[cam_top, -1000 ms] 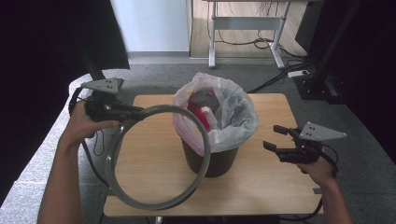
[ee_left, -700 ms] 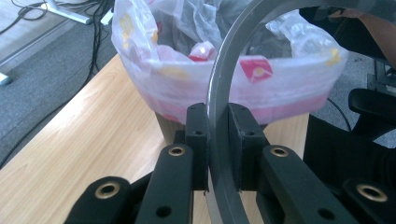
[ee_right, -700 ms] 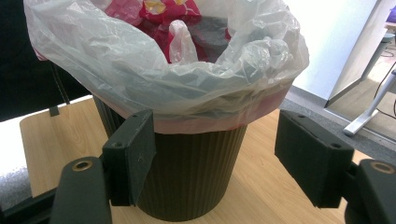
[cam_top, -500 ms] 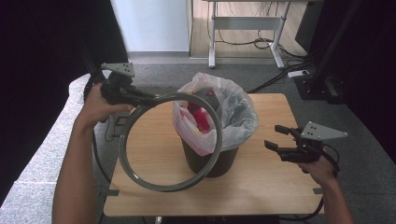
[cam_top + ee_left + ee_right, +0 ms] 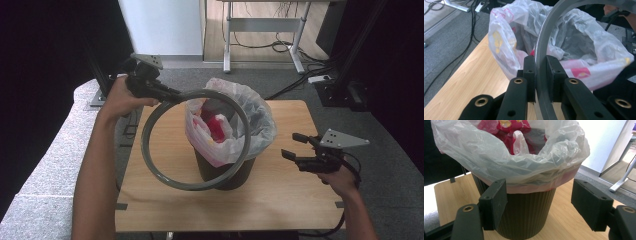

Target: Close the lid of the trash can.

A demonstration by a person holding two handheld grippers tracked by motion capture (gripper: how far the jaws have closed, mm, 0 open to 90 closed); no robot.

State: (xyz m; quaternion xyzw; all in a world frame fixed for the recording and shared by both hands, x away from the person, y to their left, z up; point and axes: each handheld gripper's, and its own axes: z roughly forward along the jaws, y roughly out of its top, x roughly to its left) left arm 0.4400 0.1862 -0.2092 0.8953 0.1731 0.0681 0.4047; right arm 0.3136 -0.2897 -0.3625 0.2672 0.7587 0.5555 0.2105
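A grey ring (image 5: pixel 195 140) is hanging tilted in the air, partly in front of a dark bin (image 5: pixel 225 167) lined with a plastic bag (image 5: pixel 260 120) on a wooden table (image 5: pixel 280 200). The left gripper (image 5: pixel 167 93) is pinching the ring's upper rim. The right gripper (image 5: pixel 295 147) is waiting beside the bin, jaws spread.

Left claw clamped and raised, right claw open and low.

The left claw (image 5: pixel 167 93) sits at the end of an outstretched bare forearm, its jaws pressed tight together; the right claw (image 5: pixel 295 146) is held level in the right hand (image 5: pixel 340 177), jaws spread wide apart.
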